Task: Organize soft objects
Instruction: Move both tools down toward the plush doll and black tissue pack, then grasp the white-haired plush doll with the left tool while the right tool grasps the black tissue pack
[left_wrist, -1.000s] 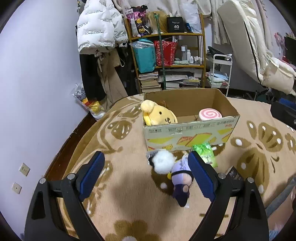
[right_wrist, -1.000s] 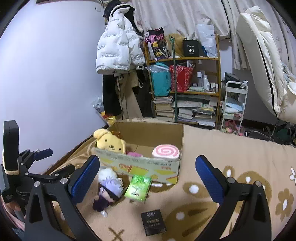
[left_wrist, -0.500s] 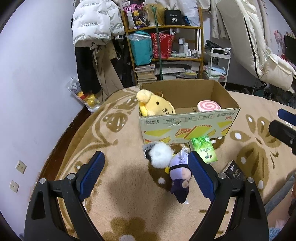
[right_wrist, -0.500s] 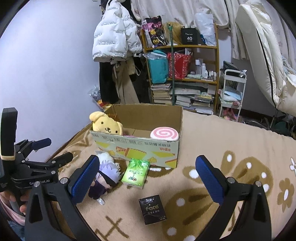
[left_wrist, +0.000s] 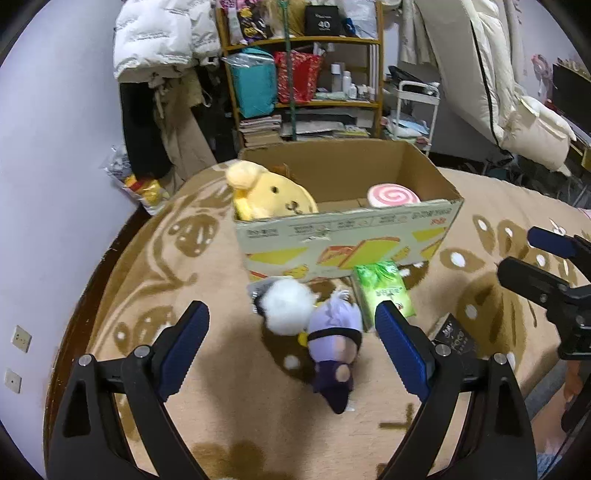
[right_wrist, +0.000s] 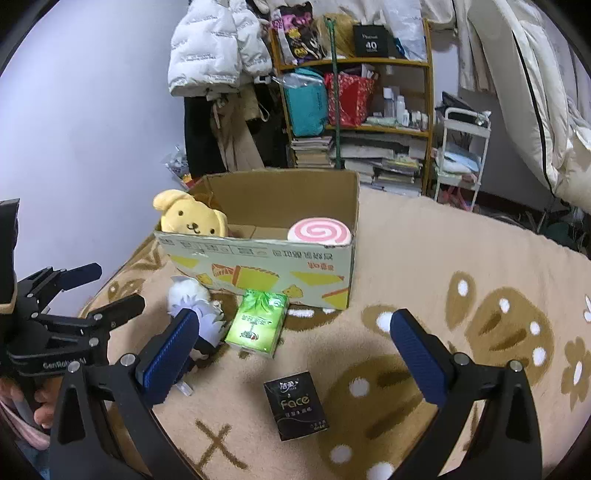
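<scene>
A cardboard box (left_wrist: 347, 236) stands on the patterned carpet and holds a yellow dog plush (left_wrist: 269, 197) and a pink swirl cushion (left_wrist: 393, 194). In front of it lie a purple doll with white hair (left_wrist: 325, 332), a green tissue pack (left_wrist: 384, 293) and a black tissue pack (right_wrist: 295, 404). My left gripper (left_wrist: 291, 343) is open and empty, with the doll between its fingers, just above it. My right gripper (right_wrist: 295, 349) is open and empty, above the two tissue packs (right_wrist: 258, 323). The box also shows in the right wrist view (right_wrist: 266, 258), with the doll (right_wrist: 199, 314) partly behind my left finger.
A wooden shelf (right_wrist: 354, 110) with bags and books stands behind the box. A white puffer jacket (right_wrist: 214, 48) hangs to its left. A small white cart (right_wrist: 461, 155) and a leaning mattress (right_wrist: 535, 92) are at the back right. A purple wall (left_wrist: 55, 147) runs along the left.
Both grippers have moved forward and down toward the things in front of the box. The doll and tissue packs have not moved.
</scene>
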